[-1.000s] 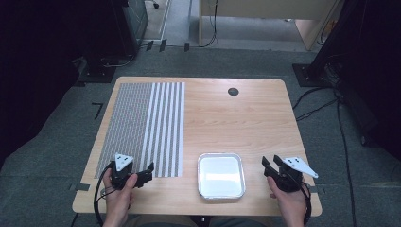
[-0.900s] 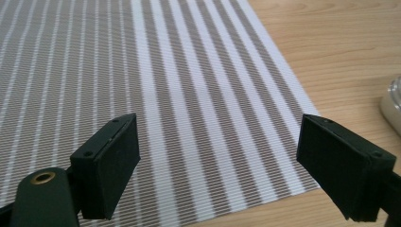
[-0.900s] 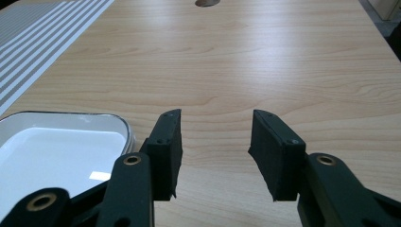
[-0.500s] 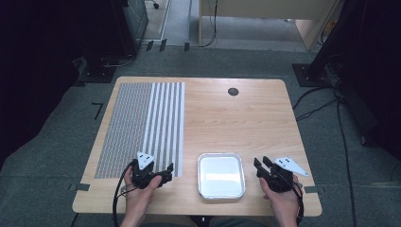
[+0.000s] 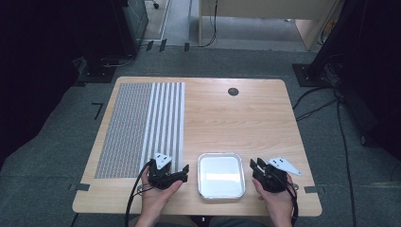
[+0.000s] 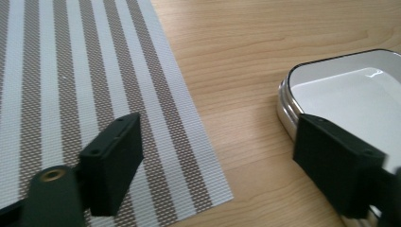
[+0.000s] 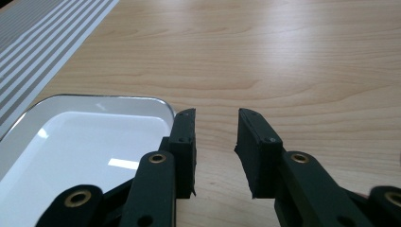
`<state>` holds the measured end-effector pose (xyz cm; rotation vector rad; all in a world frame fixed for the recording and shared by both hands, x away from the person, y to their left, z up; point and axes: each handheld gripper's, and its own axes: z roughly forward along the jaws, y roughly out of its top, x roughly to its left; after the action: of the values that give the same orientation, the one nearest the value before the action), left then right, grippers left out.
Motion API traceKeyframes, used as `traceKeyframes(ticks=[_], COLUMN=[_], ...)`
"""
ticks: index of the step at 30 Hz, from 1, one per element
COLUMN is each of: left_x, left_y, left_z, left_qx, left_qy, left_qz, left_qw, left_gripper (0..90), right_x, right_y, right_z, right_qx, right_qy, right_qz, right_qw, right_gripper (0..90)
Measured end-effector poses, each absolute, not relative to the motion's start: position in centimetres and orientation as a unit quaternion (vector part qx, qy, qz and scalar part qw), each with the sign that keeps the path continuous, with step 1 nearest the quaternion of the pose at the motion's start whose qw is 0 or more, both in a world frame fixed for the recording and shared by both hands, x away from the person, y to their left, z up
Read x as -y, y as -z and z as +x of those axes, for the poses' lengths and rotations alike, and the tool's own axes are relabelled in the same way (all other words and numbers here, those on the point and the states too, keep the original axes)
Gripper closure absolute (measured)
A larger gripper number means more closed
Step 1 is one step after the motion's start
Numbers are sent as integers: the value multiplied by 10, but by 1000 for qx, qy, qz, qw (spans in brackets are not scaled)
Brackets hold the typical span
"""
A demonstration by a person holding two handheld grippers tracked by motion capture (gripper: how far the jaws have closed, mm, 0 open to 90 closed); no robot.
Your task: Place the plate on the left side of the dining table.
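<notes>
Near front edge of worktop (image 5: 265, 123), white tray (image 5: 221, 175) sits between my claws. Left claw (image 5: 183, 173) wide, empty, jaws just narrowing; right claw (image 5: 254, 166) half-closed on nothing, still narrowing. Risk, probably: right jaw rides over rim, shoves tray toward striped mat (image 5: 142, 125).

High view looks down over the table (image 5: 265, 123); both low claw views share the tray (image 6: 350, 90).

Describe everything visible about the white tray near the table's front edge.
The shallow rectangular white tray with rounded corners looks like enamelled metal with a dark-lined rim and shiny silvery outer wall. It is empty and lies flat on the wooden table, right of the striped placemat, between both tools; nothing touches it.
</notes>
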<state>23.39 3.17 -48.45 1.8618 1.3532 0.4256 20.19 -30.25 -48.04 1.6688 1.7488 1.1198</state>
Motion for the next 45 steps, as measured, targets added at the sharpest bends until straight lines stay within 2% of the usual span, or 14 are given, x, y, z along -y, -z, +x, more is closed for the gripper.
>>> traceKeyframes(ticks=[6, 9, 13, 14, 16, 19, 28, 37, 42, 45], left_x=[-20, -13, -4, -1, 2, 5, 2, 14, 19, 22], left_y=[487, 489, 492, 493, 494, 496, 492, 496, 500, 503], left_z=[232, 231, 228, 228, 228, 228, 224, 219, 219, 218], left_qx=[-527, -520, -515, -513, -509, -509, -515, -502, -496, -496], left_qy=[-156, -152, -152, -141, -128, -125, -125, -105, -104, -111], left_qz=[735, 742, 746, 748, 751, 753, 737, 747, 759, 763], left_qw=[396, 394, 392, 397, 399, 399, 419, 423, 409, 400], left_gripper=[365, 407, 486, 535, 554, 630, 635, 644, 664, 678], right_x=[294, 293, 292, 291, 291, 293, 294, 294, 292, 287], right_y=[486, 487, 490, 491, 492, 494, 500, 501, 502, 502], right_z=[203, 203, 203, 203, 203, 204, 206, 206, 205, 203], right_qx=[-650, -644, -630, -632, -632, -624, -622, -614, -617, -622], right_qy=[-407, -414, -428, -428, -429, -438, -436, -450, -443, -437], right_qz=[601, 603, 617, 615, 615, 624, 635, 639, 642, 636], right_qw=[227, 223, 199, 197, 195, 171, 142, 106, 105, 129], right_gripper=[703, 710, 744, 749, 756, 779, 837, 879, 890, 888])
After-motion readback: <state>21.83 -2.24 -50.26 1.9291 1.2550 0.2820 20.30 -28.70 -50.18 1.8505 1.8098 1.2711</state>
